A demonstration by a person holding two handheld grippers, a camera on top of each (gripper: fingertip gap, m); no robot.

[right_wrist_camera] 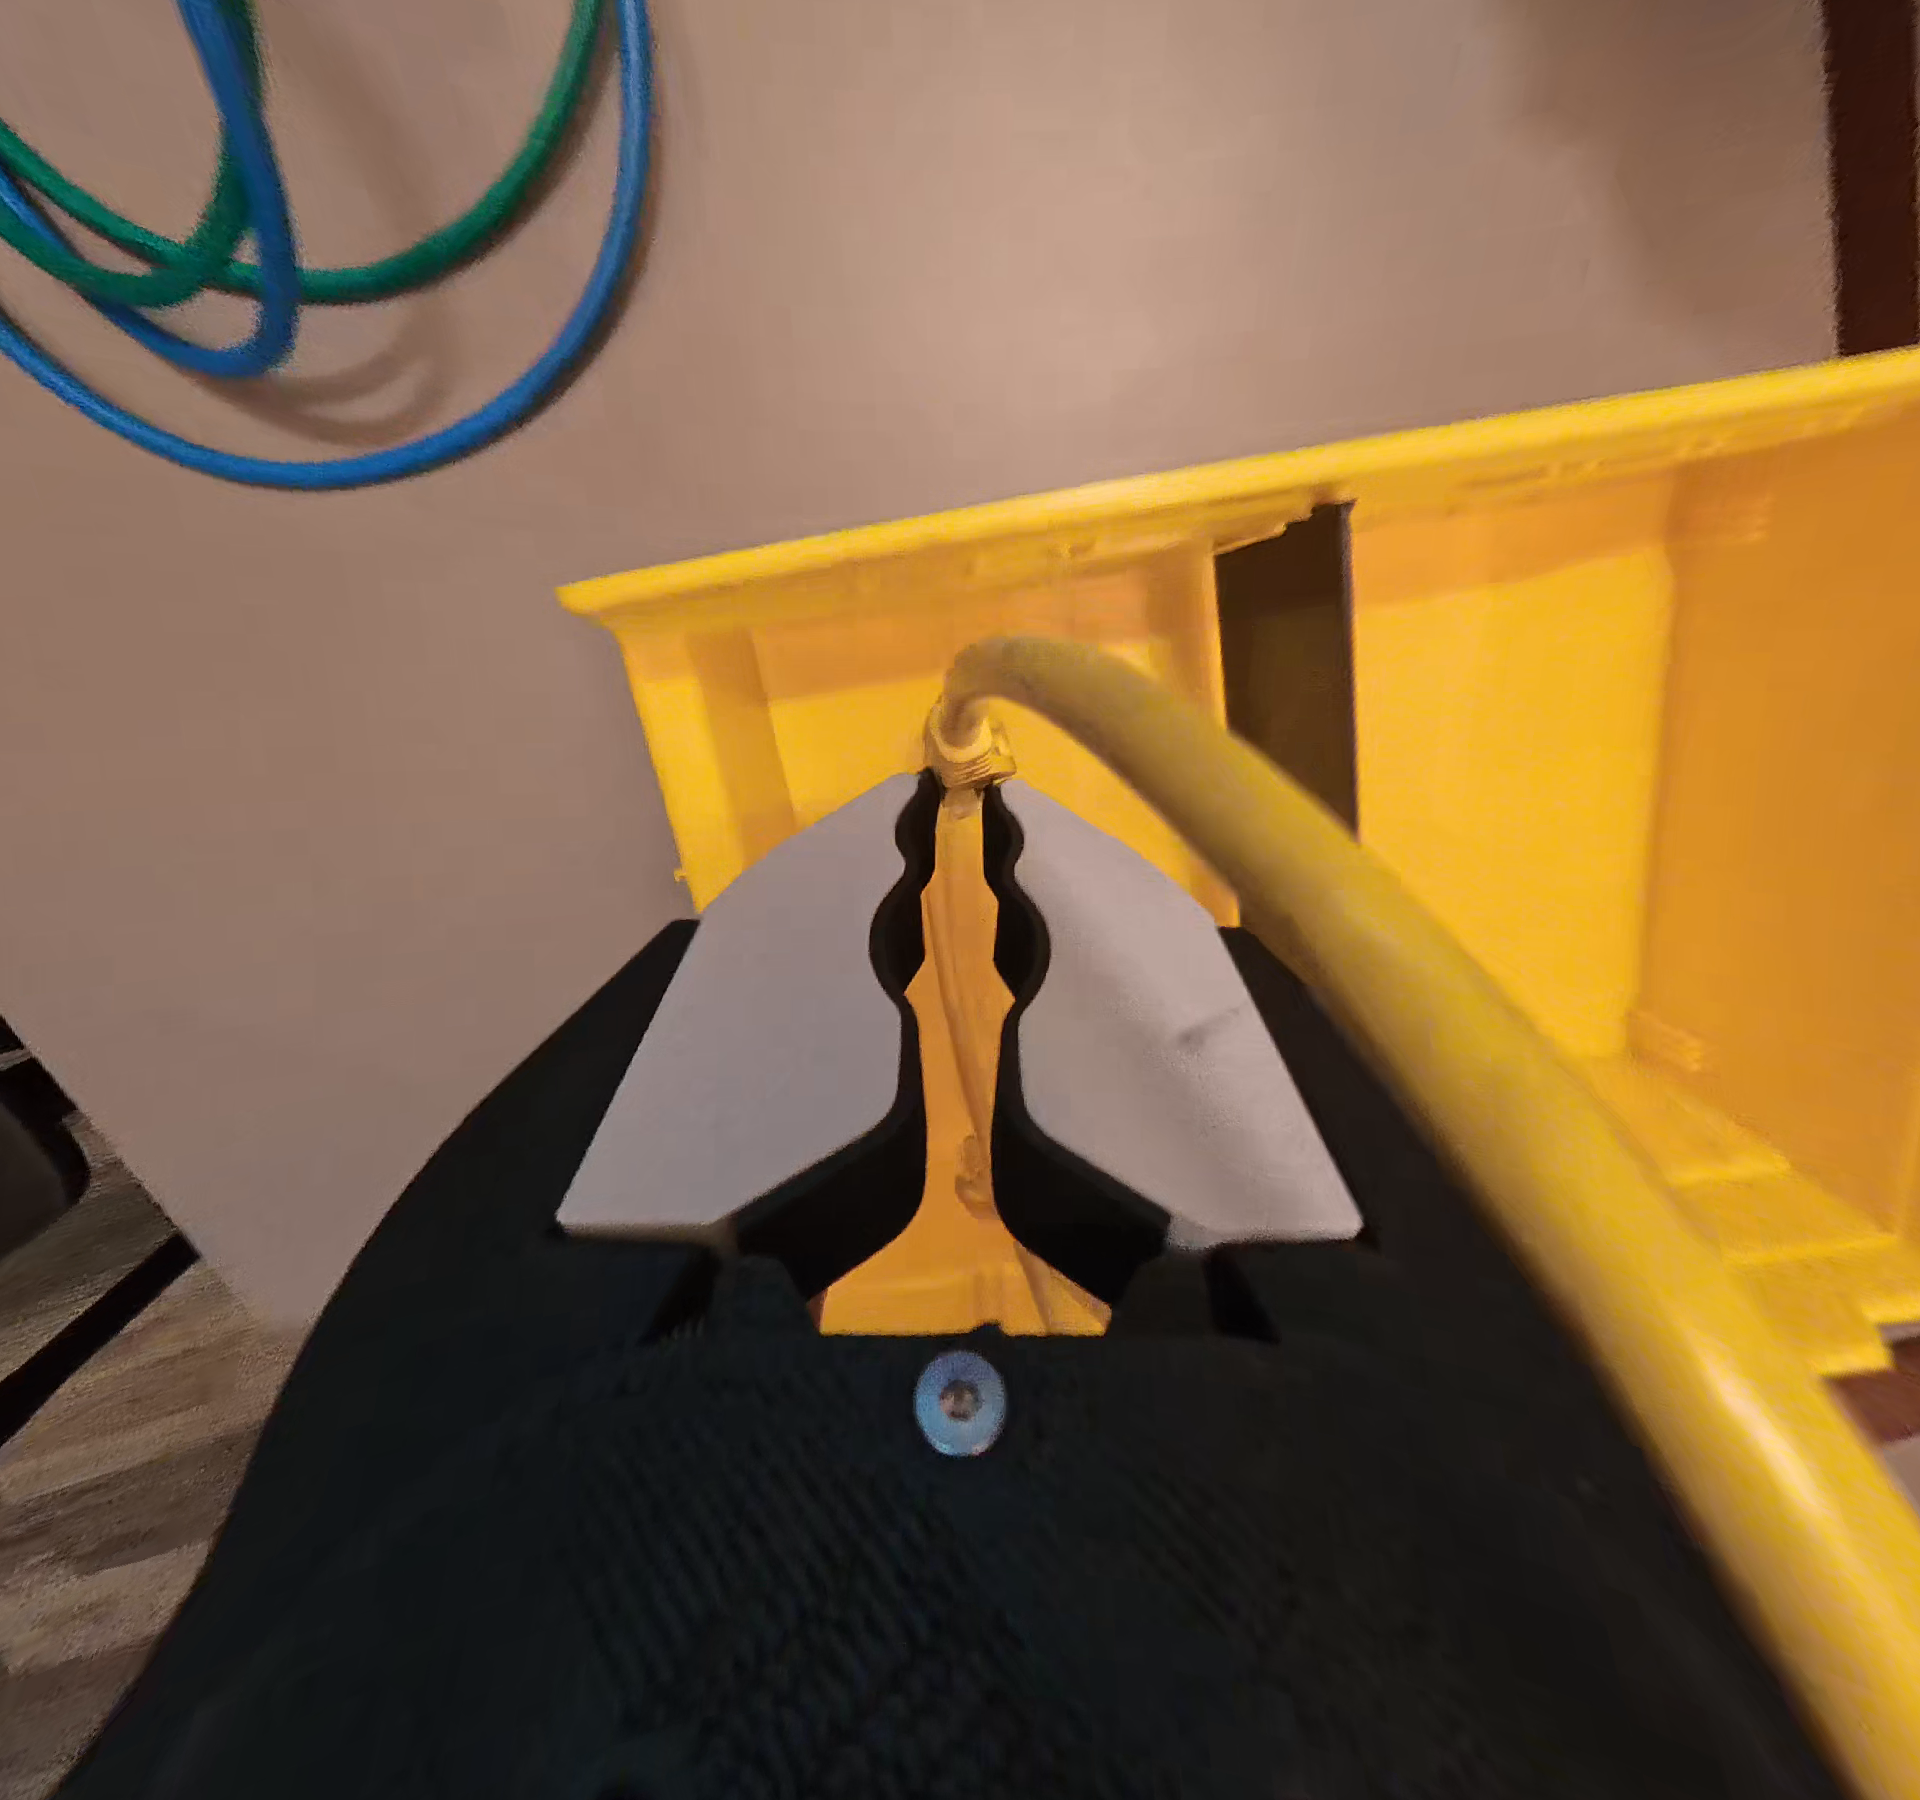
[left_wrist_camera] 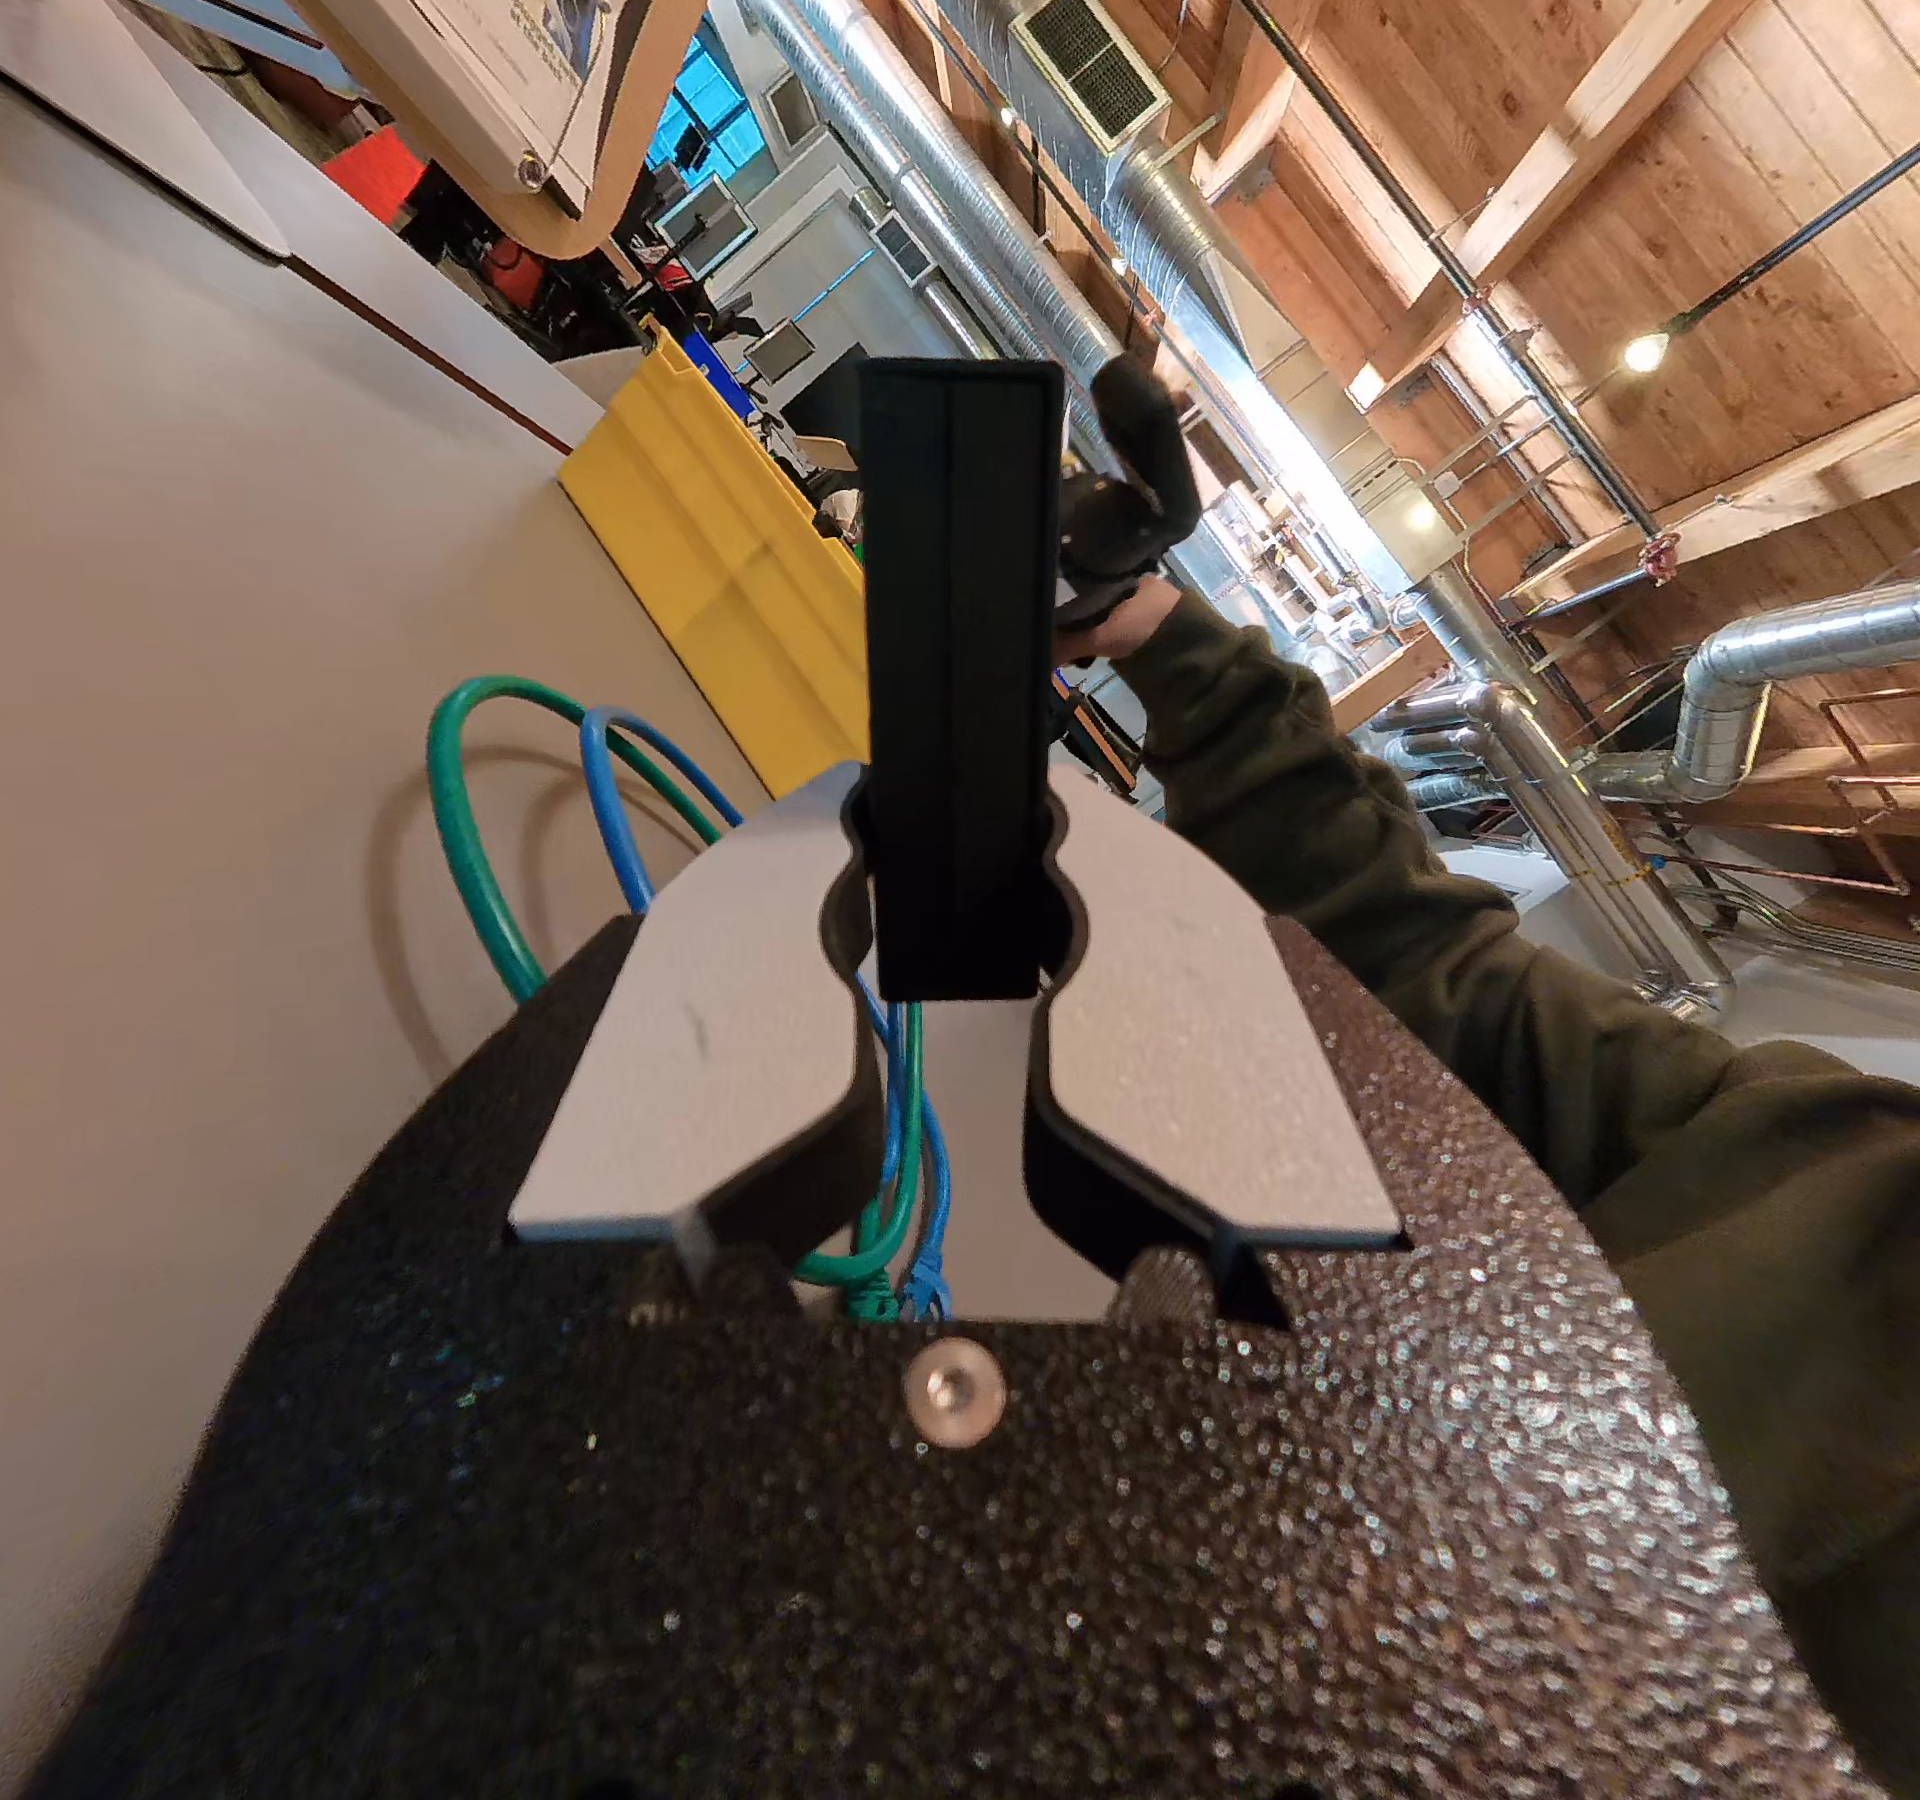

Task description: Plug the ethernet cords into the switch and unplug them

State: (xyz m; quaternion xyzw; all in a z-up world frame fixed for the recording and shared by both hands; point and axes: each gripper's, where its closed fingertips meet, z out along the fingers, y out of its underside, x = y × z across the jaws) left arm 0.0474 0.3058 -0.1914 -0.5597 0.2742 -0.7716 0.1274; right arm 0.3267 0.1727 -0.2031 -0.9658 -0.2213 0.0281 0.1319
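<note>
the left gripper (left_wrist_camera: 954,893) is clamped on the black switch (left_wrist_camera: 954,670), whose long axis runs straight out from the fingers. the right gripper (right_wrist_camera: 961,794) pinches the yellow cord (right_wrist_camera: 1278,909) at its plug, above the yellow bin (right_wrist_camera: 1507,711). the blue and green cords (right_wrist_camera: 312,285) lie well apart on the table.

Beige table (right_wrist_camera: 1039,244) w/ yellow bin (right_wrist_camera: 1507,763), green (right_wrist_camera: 436,244) & blue cords (right_wrist_camera: 623,192).

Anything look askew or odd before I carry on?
The left gripper holds the black rectangular switch lifted off the table and tipped on end. The yellow ethernet cord bends sharply where the right gripper pinches its plug.
</note>
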